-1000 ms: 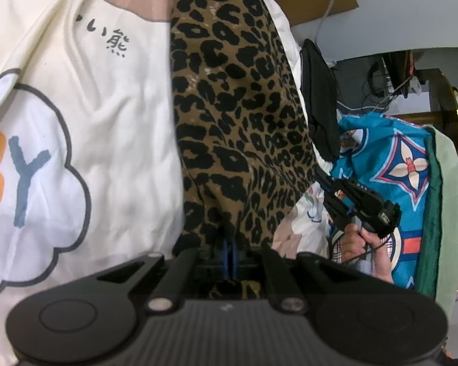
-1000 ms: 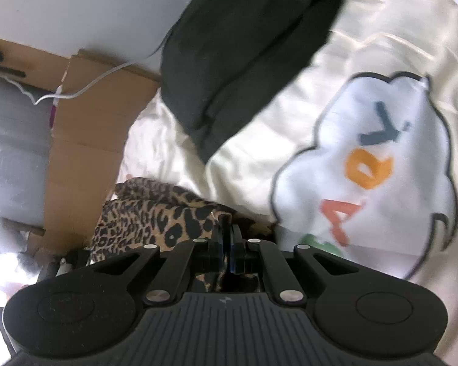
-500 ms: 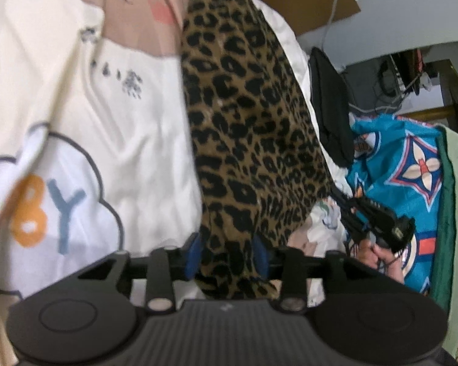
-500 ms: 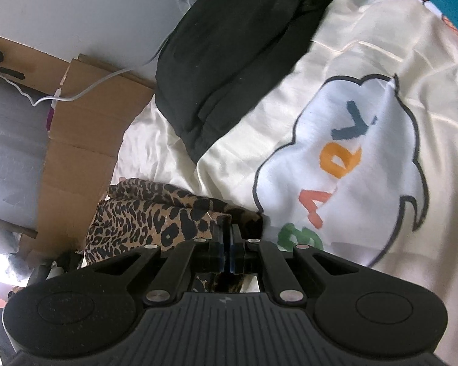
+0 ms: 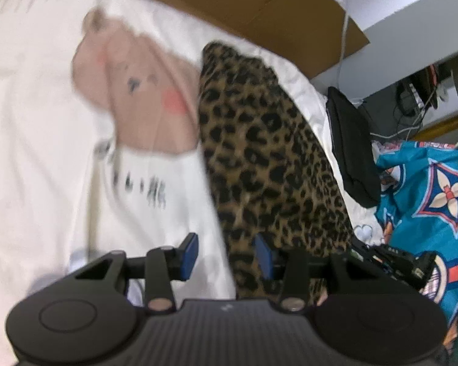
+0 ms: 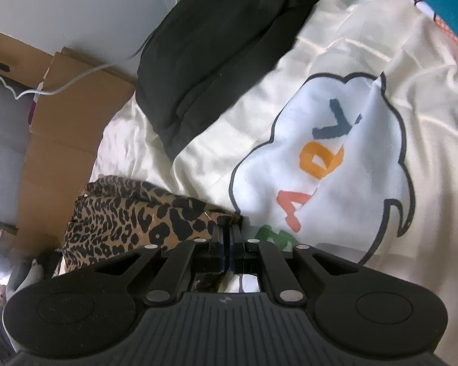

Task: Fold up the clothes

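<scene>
Leopard-print garment (image 6: 128, 216) pinched by right gripper (image 6: 227, 238) only.

Flattened cardboard (image 5: 278, 9) past the bed's far edge, white cable (image 6: 76, 84) over it. Tangled cables (image 5: 412, 113) by a gold rail (image 5: 445, 123) beyond the far right corner.

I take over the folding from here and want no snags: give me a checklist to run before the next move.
1. Left gripper let go: ok, jaws just opened, nothing pinched.
2. Right gripper holds leopard-print garment: ok, shut on its corner.
3. Garment folded flat: cannot tell, far end blurred.
4. Black garment apart from it: ok.
5. Cream bedsheet smooth underneath: not ok, wrinkled.
</scene>
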Action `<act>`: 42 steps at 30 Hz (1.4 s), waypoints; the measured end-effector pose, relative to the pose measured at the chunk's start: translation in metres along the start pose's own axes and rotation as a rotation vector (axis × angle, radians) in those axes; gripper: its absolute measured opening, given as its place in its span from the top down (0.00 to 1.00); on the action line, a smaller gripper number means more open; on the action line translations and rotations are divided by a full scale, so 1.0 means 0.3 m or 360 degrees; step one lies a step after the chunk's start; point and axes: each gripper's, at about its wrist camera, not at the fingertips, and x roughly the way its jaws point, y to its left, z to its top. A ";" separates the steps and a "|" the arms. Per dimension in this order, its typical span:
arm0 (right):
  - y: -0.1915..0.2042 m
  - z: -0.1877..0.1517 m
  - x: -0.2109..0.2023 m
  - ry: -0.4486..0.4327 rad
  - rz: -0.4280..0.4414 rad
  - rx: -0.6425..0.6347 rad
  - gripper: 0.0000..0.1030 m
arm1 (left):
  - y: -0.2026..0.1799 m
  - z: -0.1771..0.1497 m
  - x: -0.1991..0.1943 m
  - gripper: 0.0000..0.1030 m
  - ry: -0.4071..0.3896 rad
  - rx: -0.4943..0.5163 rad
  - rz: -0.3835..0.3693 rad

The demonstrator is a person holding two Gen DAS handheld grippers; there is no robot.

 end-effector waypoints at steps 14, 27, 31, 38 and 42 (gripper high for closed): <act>0.051 0.020 -0.093 -0.0073 0.0113 -0.0002 0.74 | -0.230 0.342 0.090 0.54 -0.0006 0.0238 0.0175; 0.132 0.033 -0.127 -0.0100 0.0215 -0.0096 0.73 | -0.390 0.623 0.106 0.51 0.0020 0.0205 0.0429; 0.146 0.035 -0.137 -0.0112 0.0252 -0.0112 0.73 | -0.461 0.641 0.110 0.50 0.0034 0.0279 0.0485; 0.160 0.028 -0.142 -0.0138 0.0321 -0.0075 0.73 | -0.546 0.618 0.144 0.48 0.0068 0.0378 0.0565; 0.182 0.023 -0.155 -0.0147 0.0328 -0.0121 0.73 | -0.593 0.614 0.154 0.48 0.0071 0.0406 0.0559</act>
